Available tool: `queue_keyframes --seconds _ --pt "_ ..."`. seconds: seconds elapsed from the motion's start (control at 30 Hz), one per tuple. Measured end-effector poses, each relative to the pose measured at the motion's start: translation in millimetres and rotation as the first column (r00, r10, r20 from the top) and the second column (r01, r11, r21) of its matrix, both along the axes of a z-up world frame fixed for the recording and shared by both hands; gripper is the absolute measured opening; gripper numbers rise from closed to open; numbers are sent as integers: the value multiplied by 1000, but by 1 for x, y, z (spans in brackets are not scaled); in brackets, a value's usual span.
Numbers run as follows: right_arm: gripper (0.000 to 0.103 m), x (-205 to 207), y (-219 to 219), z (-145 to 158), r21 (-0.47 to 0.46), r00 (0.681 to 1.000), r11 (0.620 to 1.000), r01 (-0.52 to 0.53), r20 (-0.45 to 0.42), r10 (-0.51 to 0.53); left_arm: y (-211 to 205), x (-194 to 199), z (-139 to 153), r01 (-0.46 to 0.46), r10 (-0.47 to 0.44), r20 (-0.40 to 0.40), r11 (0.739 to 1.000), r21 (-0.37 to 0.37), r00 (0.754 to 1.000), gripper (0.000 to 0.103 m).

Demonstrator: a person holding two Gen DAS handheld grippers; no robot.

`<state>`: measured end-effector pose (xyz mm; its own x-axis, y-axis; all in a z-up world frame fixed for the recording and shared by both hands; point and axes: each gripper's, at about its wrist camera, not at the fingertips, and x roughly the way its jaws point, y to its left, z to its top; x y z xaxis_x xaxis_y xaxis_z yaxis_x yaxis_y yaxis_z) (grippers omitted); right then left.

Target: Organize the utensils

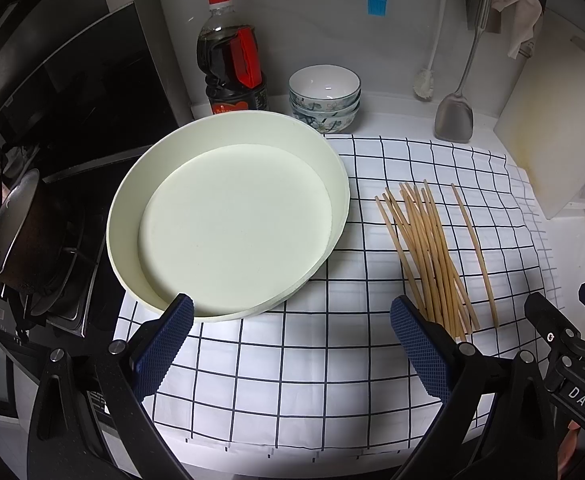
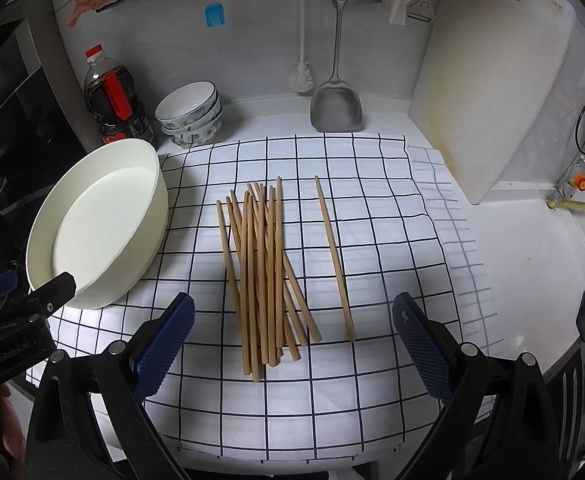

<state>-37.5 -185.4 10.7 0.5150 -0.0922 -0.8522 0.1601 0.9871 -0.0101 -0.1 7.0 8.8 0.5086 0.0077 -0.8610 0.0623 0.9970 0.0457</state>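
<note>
Left wrist view: the left gripper hangs over the checked cloth with its blue pads spread wide and nothing between them. Just ahead on the left sits the round cream tray, bare inside. To its right on the cloth lies the heap of wooden chopsticks, with a lone chopstick a little apart on the far side. Behind, a soy sauce bottle, stacked bowls and a steel spatula line the wall.

Right wrist view: the right gripper is wide open too, gripping nothing, hovering just short of the chopsticks' near ends. The tray is off to the left, and a white cutting board leans at the right.
</note>
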Motion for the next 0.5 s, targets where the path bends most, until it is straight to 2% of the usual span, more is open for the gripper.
queue_keyframes --seconds 0.27,0.5 --pt "95 -2 -1 -2 -1 1000 1000 1 0 -1 0 -2 -1 0 0 -2 1000 -3 1000 97" --pt "95 -8 -5 -15 11 1000 1000 -9 -14 9 -5 -7 -15 14 -15 -29 1000 -23 999 97"
